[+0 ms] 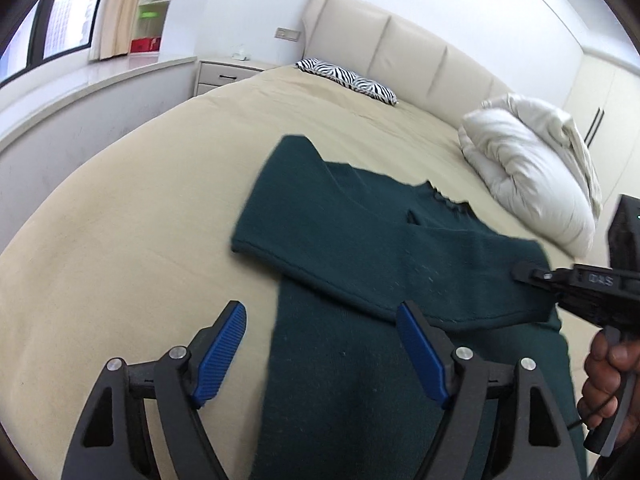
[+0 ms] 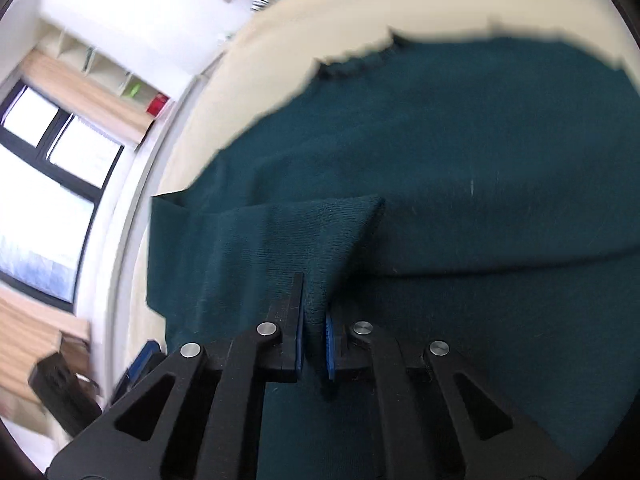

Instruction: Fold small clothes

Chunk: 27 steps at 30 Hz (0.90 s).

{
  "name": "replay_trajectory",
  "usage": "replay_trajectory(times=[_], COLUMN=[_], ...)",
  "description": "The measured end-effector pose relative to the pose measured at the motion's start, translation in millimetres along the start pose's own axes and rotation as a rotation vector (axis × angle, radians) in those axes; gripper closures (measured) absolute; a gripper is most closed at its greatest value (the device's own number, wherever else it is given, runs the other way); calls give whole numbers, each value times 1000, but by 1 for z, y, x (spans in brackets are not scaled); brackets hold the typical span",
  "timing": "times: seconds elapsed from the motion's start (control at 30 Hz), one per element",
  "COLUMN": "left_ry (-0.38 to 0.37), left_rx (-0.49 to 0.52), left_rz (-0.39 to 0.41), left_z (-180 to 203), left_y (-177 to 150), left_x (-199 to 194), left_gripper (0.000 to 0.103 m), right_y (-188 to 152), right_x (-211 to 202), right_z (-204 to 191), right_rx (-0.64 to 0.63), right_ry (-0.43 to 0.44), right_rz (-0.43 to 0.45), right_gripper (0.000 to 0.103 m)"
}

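A dark green knitted sweater (image 1: 360, 248) lies on the beige bed (image 1: 120, 240), one part folded across its body. My left gripper (image 1: 320, 344) is open and empty, just above the sweater's lower left edge. My right gripper (image 1: 524, 272) comes in from the right, held by a hand, with its tip on the folded part. In the right wrist view my right gripper (image 2: 314, 320) is shut on a pinched fold of the sweater (image 2: 440, 152).
A rolled white duvet (image 1: 532, 176) lies at the bed's far right. A zebra-print pillow (image 1: 348, 80) sits by the cream headboard (image 1: 400, 40). A nightstand (image 1: 224, 74) and a window ledge (image 1: 80, 92) stand to the left.
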<state>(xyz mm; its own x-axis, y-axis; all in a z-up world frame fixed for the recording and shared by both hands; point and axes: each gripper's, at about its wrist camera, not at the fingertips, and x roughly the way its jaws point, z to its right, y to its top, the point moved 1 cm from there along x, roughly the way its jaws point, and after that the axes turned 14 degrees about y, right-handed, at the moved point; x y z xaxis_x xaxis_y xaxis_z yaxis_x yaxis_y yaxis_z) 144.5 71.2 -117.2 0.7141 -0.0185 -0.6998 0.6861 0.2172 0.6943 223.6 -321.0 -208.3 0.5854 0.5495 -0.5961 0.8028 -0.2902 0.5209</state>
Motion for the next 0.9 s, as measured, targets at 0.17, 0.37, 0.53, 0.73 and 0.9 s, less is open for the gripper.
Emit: replay_trajectory(times=[0.17,0.37,0.53,0.73,0.9], left_ry=[-5,75,134,189,193], left_rx=[-27,-17,5,132,180], left_rz=[38,58,-15,-94,-186], left_z=[-7,-10,-1,28,38], left_y=[25,65,93,114,112], left_x=[-6,16,62,110,149], left_gripper=[24,24,24,24,64], right_y=[29,64,60,63,49], right_x=[-40,-34,-16,-32,-40], right_z=[-47,57,97,109,104], right_rx=[-275,-160,-89,-32,7], right_ry=[-68,-203,-172,-81,9], right_rz=[69,15,-11,-5,34], right_gripper=[97,97,95,73,64])
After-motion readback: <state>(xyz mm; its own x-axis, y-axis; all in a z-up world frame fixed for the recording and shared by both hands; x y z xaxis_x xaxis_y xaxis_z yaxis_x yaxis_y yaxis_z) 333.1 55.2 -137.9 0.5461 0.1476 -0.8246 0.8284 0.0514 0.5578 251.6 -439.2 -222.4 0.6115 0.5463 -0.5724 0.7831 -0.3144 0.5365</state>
